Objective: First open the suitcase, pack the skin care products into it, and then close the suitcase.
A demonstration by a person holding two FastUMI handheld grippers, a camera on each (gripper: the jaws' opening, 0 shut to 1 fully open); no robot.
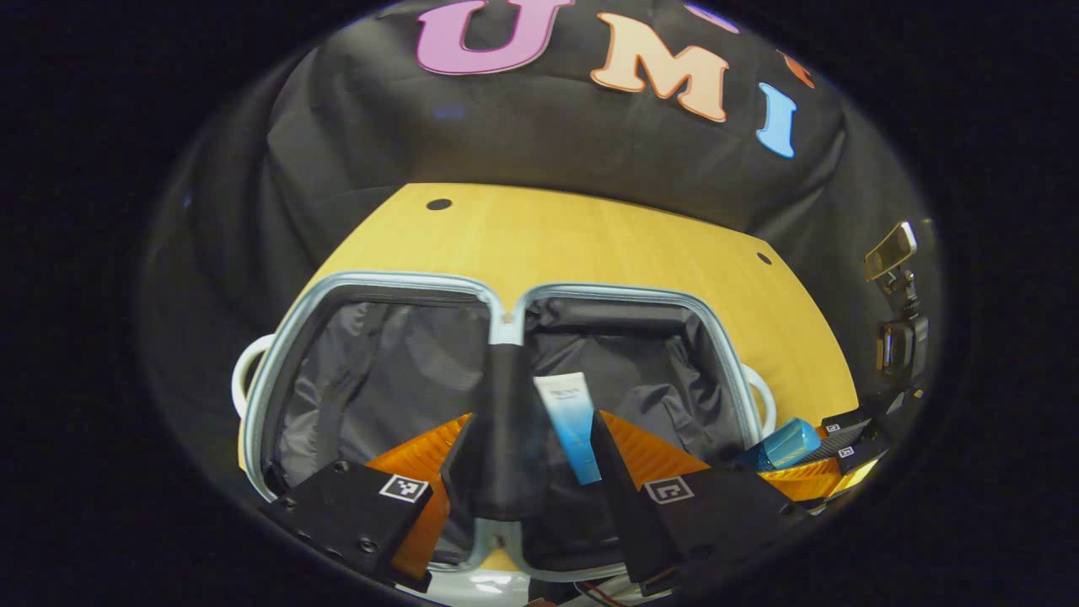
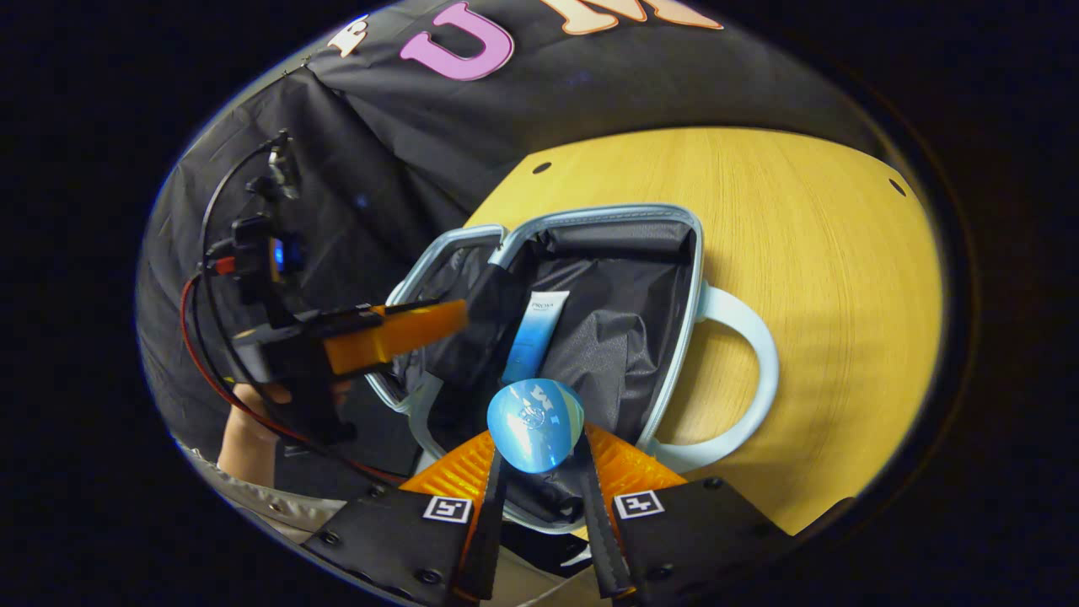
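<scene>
- Lying open flat on the table, the pale-blue-rimmed suitcase with dark fabric lining (image 1: 506,337) shows both halves side by side, so the opening step looks done.
- Resting in the half on the right gripper's side is one white-to-blue gradient skin care tube (image 1: 573,426), lying against the lining near the centre hinge; one item at least is packed.
- The right gripper (image 2: 537,459) holds a shiny blue rounded bottle (image 2: 535,424) between its fingers, both pressing on its sides, poised above the near edge of that same half; in the left gripper view it shows as a teal bottle at the right edge.
- The left gripper (image 1: 527,459) has its fingers apart with nothing between them, hanging over the middle of the case; I judge it idle or ready to steady the case.
- Left to do, by my judgement: set the blue bottle in, pack any other products, then fold the halves together.
- The light yellow wooden table (image 2: 826,253) is bare around the case, with small dark holes near its edges; black cloth walls close in behind it.
- A white loop handle (image 2: 742,371) sticks out from the case's side onto the table.
</scene>
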